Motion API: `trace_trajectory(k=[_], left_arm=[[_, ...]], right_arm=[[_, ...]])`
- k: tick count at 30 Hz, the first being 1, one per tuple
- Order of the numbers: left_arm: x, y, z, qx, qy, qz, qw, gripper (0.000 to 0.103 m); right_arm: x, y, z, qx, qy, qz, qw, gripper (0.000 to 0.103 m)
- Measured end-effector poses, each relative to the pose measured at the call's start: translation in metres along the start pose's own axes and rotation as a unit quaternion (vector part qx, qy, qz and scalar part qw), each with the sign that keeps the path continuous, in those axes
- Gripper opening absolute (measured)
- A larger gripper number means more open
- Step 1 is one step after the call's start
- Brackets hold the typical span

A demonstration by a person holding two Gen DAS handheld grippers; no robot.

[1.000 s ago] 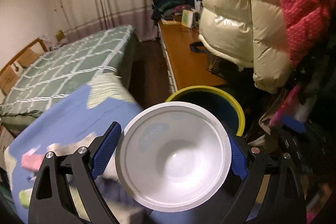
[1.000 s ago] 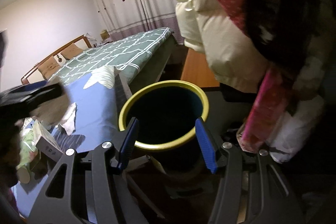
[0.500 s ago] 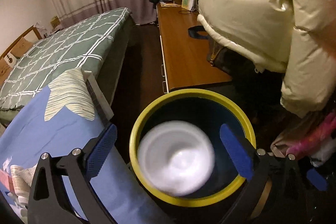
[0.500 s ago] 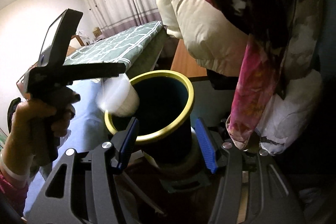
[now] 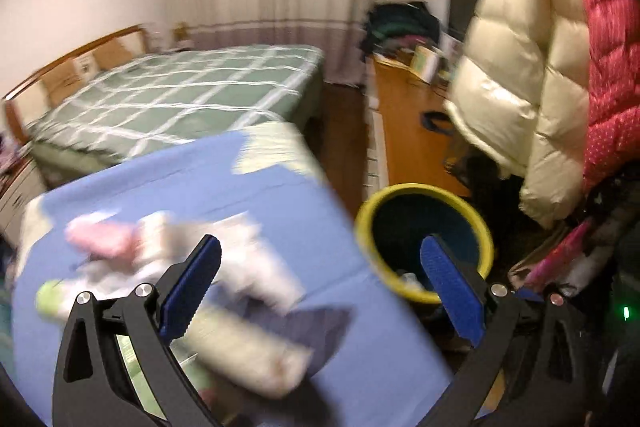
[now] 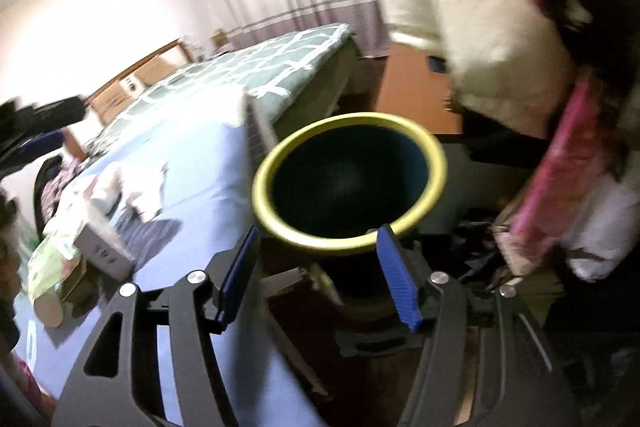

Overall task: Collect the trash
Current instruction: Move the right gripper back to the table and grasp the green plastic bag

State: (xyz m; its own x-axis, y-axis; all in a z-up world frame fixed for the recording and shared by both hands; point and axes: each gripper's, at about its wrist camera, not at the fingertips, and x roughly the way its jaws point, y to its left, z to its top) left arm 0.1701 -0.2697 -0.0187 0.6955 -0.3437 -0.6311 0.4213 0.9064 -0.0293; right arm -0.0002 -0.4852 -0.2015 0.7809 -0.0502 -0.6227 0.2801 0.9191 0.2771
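Note:
The bin [image 5: 366, 227], dark blue with a yellow rim, stands beside the blue-covered table [image 5: 280, 195]. My left gripper [image 5: 320, 247] is wide open and empty over the table's near edge, left of the bin. Blurred white and pink tissues [image 5: 160, 243] and a white box [image 5: 248, 351] lie under it. In the right wrist view the bin [image 6: 264, 187] sits just beyond my right gripper [image 6: 316, 247], whose jaws are opening with nothing between them. Crumpled tissue [image 6: 144, 191], a white box [image 6: 100, 243] and a green packet [image 6: 52, 267] lie on the cloth. The bin's inside is too dark to read.
Puffy cream and red jackets [image 5: 520, 87] hang right of the bin. A wooden desk [image 5: 404, 123] and a green checked bed [image 5: 180, 99] lie beyond. A blurred dark shape [image 6: 40, 123], likely my left gripper, crosses the far left.
My left gripper held a white cup, let it fall into the bin, then swung left back over the table. My right gripper's jaws stand slightly wider.

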Motion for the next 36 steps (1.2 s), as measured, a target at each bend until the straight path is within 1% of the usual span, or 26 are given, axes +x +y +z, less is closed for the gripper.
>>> trace_trajectory(k=[2,3,5,6,9,12,14,15,18,20,22,24,28,32,34,36], left_arm=[[-0.024,0.029,-0.011,-0.021,-0.007,0.025,0.9995,0.098],[-0.043,0.049,-0.020,-0.033,-0.015,0.047,0.9983,0.098],[-0.071,0.074,-0.032,-0.045,-0.031,0.083,0.9950,0.098],[-0.091,0.090,-0.040,-0.052,-0.044,0.114,0.9912,0.098],[-0.135,0.126,-0.063,-0.074,-0.067,0.164,0.9814,0.098],[-0.171,0.158,-0.084,-0.096,-0.080,0.198,0.9721,0.098],[-0.188,0.176,-0.098,-0.108,-0.085,0.215,0.9668,0.098],[-0.196,0.186,-0.105,-0.117,-0.086,0.220,0.9645,0.098],[-0.210,0.204,-0.121,-0.137,-0.086,0.222,0.9615,0.098],[-0.217,0.211,-0.130,-0.142,-0.089,0.223,0.9602,0.098],[-0.220,0.215,-0.136,-0.144,-0.090,0.223,0.9599,0.098],[-0.223,0.218,-0.142,-0.145,-0.089,0.218,0.9610,0.098],[-0.218,0.210,-0.141,-0.143,-0.084,0.213,0.9630,0.098],[-0.213,0.212,-0.143,-0.149,-0.079,0.208,0.9635,0.098],[-0.212,0.212,-0.142,-0.151,-0.077,0.206,0.9639,0.098],[-0.209,0.212,-0.141,-0.152,-0.075,0.203,0.9644,0.098]], right_arm=[[0.002,0.018,0.000,-0.015,0.004,0.016,1.000,0.058],[0.003,0.030,0.000,-0.025,0.005,0.028,0.999,0.058],[0.001,0.054,-0.002,-0.044,0.006,0.044,0.998,0.058],[0.000,0.065,-0.003,-0.053,0.005,0.051,0.997,0.058],[-0.004,0.107,-0.010,-0.087,0.007,0.084,0.993,0.058],[-0.010,0.152,-0.020,-0.123,0.008,0.125,0.984,0.058],[-0.013,0.180,-0.030,-0.150,0.009,0.141,0.978,0.058],[-0.015,0.191,-0.033,-0.163,0.012,0.149,0.975,0.058],[-0.023,0.231,-0.050,-0.210,0.008,0.177,0.962,0.059],[-0.025,0.250,-0.060,-0.239,0.005,0.182,0.954,0.064],[-0.024,0.267,-0.071,-0.259,0.004,0.185,0.948,0.065],[-0.018,0.280,-0.077,-0.280,0.005,0.174,0.944,0.065],[-0.008,0.302,-0.085,-0.315,0.008,0.155,0.936,0.067],[0.001,0.316,-0.093,-0.354,0.005,0.127,0.926,0.069],[0.008,0.325,-0.096,-0.372,0.009,0.119,0.921,0.069],[0.012,0.329,-0.098,-0.382,0.008,0.112,0.917,0.069]])
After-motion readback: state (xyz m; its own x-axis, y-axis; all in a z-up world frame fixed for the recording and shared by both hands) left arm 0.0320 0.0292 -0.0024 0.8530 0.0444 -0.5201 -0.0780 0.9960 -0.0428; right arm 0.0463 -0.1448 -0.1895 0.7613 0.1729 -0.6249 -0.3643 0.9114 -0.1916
